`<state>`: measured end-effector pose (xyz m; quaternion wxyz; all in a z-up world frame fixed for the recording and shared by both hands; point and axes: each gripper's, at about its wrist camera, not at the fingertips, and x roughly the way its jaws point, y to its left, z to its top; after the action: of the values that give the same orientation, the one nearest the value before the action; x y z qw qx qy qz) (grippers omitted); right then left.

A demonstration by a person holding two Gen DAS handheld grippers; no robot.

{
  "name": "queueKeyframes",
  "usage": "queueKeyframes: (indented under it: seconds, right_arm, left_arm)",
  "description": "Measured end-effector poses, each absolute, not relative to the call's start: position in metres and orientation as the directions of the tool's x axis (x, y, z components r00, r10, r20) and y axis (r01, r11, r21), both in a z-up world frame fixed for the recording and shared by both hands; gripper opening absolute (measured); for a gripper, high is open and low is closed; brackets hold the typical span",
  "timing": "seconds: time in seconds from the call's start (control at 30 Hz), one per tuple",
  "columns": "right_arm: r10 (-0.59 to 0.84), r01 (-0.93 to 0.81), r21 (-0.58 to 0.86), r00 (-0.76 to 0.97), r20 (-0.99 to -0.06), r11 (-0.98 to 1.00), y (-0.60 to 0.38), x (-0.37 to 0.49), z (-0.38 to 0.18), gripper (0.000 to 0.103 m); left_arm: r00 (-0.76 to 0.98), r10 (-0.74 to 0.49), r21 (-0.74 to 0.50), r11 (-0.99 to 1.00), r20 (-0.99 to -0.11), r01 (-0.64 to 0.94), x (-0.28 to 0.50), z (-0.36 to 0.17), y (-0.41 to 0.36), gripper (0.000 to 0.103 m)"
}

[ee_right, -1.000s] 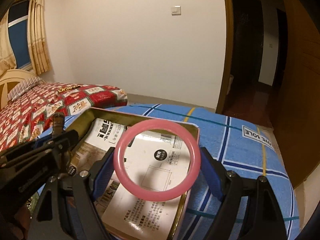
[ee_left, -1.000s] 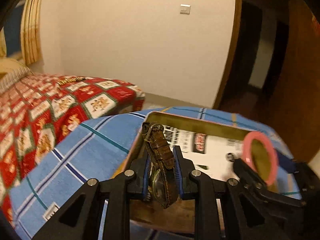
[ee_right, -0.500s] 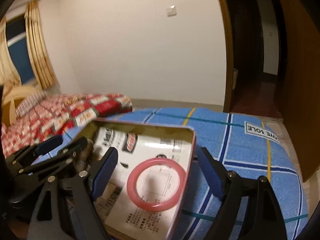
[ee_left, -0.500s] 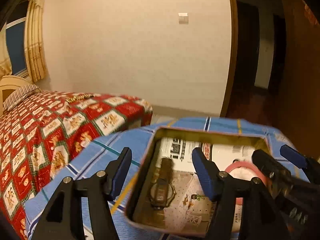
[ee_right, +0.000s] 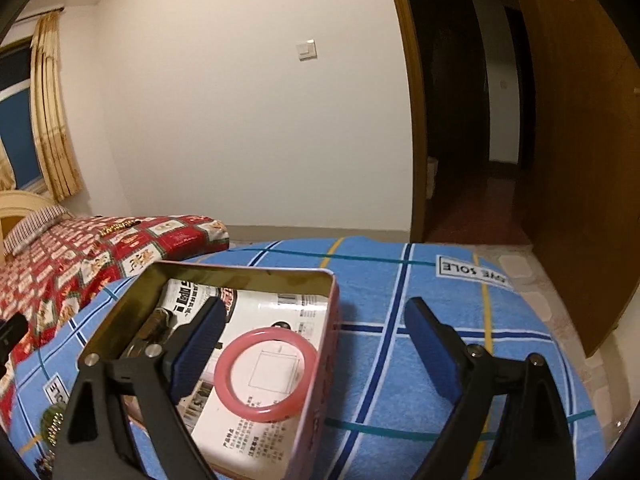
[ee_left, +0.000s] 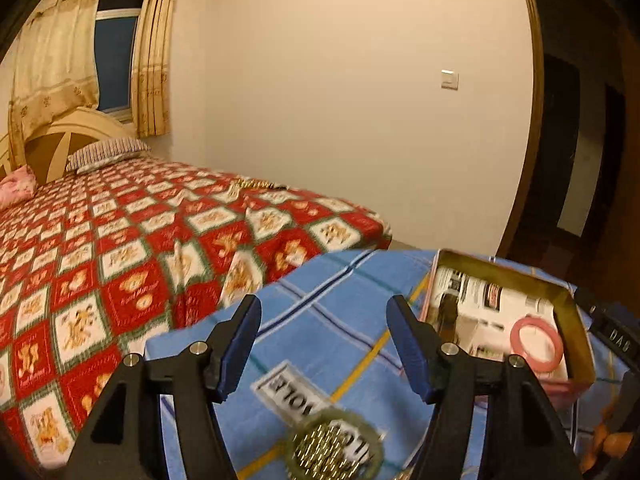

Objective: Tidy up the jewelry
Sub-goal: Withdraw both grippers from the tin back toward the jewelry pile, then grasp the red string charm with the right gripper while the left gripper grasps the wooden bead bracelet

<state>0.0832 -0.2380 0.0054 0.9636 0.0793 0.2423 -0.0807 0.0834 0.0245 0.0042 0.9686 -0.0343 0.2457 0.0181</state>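
Observation:
A pink bangle (ee_right: 266, 376) lies on printed paper inside an open metal tin (ee_right: 240, 274) on a blue checked cloth. A brown-strap watch (ee_right: 150, 334) lies at the tin's left side. In the left wrist view the tin (ee_left: 568, 300) with the bangle (ee_left: 536, 344) and the watch (ee_left: 448, 312) sits to the right. My left gripper (ee_left: 322, 344) is open and empty over the cloth, above a gold beaded bracelet (ee_left: 334, 446). My right gripper (ee_right: 316, 348) is open and empty, above the tin's right wall.
A bed with a red patterned blanket (ee_left: 120, 240) stands to the left; a gold chain (ee_left: 252, 185) lies on it. A wooden door (ee_right: 580, 160) and a dark doorway (ee_right: 460, 140) are at the right. The gold bracelet also shows at the lower left (ee_right: 52, 420).
Both grippers opened: the left let the watch go into the tin, the right let the bangle go into it. The left gripper then swung left, over the gold bracelet.

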Motion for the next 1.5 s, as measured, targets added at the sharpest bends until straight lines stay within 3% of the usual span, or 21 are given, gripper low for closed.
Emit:
queueKeyframes:
  seconds: [0.7,0.97,1.13,1.5]
  right_arm:
    - [-0.031,0.109,0.117,0.848,-0.53,0.987,-0.206,0.032,-0.003,0.092]
    - [0.053,0.002,0.098,0.831,-0.553,0.995,-0.181,0.013,-0.007,0.082]
    - [0.111,-0.06,0.108,0.812,-0.573,0.992,-0.169,-0.004,-0.011,0.075]
    - [0.24,-0.184,0.154,0.722,-0.649,0.971,-0.144,-0.013,-0.021,0.074]
  left_arm:
    - [0.878,-0.059,-0.144,0.99,-0.474,-0.011,0.044,-0.004,0.044,0.065]
    - [0.869,-0.12,-0.193,0.981,-0.481,0.028,0.024,0.002,0.064,0.065]
    - [0.862,-0.099,-0.156,0.987,-0.498,0.024,0.012,0.004,0.078,0.065]
    - [0.833,-0.135,-0.168,0.984,-0.537,0.051,-0.007,-0.004,0.099,0.065]
